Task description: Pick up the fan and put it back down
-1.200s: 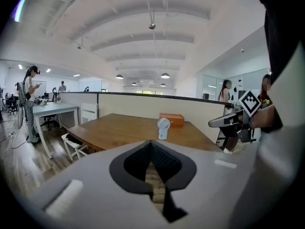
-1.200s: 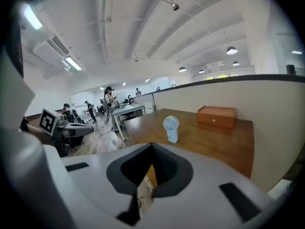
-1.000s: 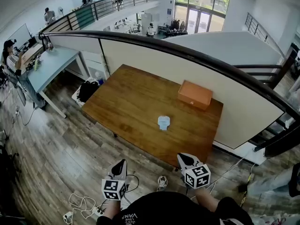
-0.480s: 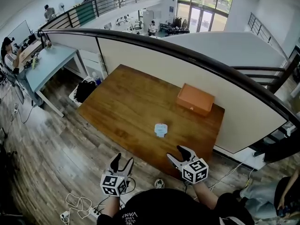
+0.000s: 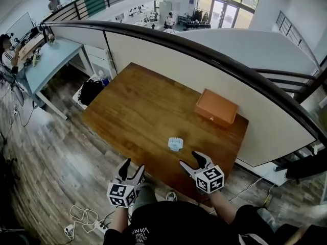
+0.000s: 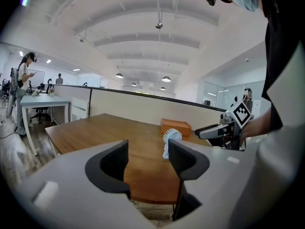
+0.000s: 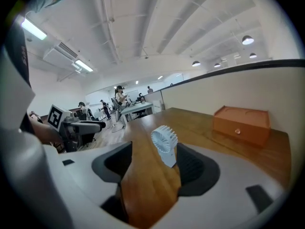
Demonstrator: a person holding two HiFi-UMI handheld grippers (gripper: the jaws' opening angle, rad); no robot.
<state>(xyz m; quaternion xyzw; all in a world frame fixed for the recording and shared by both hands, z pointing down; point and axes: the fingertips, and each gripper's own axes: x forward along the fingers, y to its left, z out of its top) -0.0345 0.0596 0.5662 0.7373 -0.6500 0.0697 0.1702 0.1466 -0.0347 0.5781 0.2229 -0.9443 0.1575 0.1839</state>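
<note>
Opening wide, right gripper (image 5: 190,160) is empty; fan (image 5: 175,144) stands upright on table (image 5: 138,106) just ahead, in line with its jaw gap. Left gripper (image 5: 133,166), also opening empty, has it farther off, ahead-right.

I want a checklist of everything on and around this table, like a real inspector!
Surface: wooden table, holds two things.
Job's things: small pale fan, upright near the front edge.
Clutter: orange box at the far right, apart from the fan.
Grippers: left gripper and right gripper at the near edge, jaws opening, nothing between them.
Cables: white cables on the floor, left.
Surroundings: railing behind; blue desk and black bag at left.
</note>
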